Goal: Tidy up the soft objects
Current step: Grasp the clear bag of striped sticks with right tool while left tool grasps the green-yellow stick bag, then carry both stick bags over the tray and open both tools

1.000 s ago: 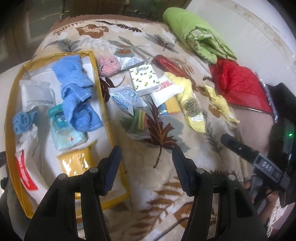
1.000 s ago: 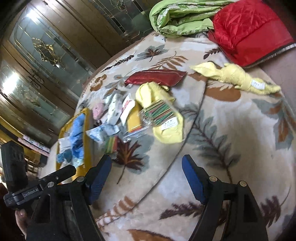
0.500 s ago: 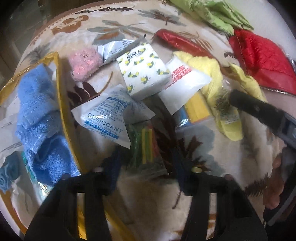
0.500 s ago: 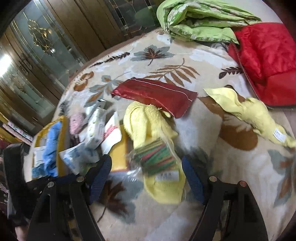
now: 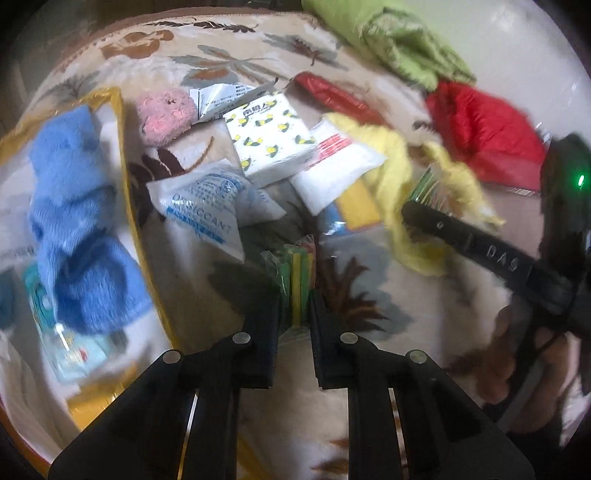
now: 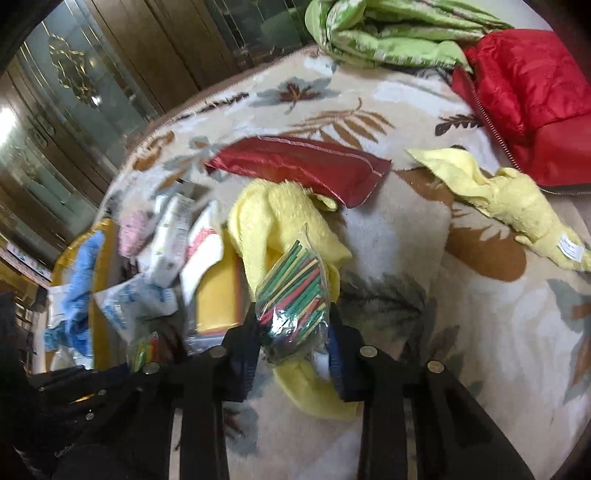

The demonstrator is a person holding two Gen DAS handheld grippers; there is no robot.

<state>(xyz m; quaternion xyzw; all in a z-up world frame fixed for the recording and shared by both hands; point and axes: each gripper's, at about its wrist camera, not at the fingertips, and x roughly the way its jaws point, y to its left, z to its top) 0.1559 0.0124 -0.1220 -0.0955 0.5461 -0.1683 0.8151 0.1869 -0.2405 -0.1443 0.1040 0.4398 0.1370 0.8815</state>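
Note:
A small clear bag of green, yellow and red strips (image 5: pixel 297 273) lies on the leaf-patterned blanket (image 5: pixel 388 332). My left gripper (image 5: pixel 293 295) is closing, and its pads press the bag's near end. In the right wrist view a larger clear bag of coloured sticks (image 6: pixel 291 291) rests on a yellow towel (image 6: pixel 273 221). My right gripper (image 6: pixel 293 332) is closing too, with this bag pinched between its fingers. At the left a clear pouch with a yellow rim (image 5: pixel 129 192) holds a blue towel (image 5: pixel 74 206) and some packets.
Beyond the left gripper lie a desiccant packet (image 5: pixel 207 206), a lemon-print tissue pack (image 5: pixel 273 140), a pink fluffy ball (image 5: pixel 166 114) and a white packet (image 5: pixel 336 166). Further back are a dark red satin pouch (image 6: pixel 299 166), another yellow cloth (image 6: pixel 509 199), a red quilted piece (image 6: pixel 528 110) and green bedding (image 6: pixel 384 33).
Both grippers came forward and down over the heap and closed. The left one now pinches the small strip bag, and the right one pinches the stick bag on the yellow towel.

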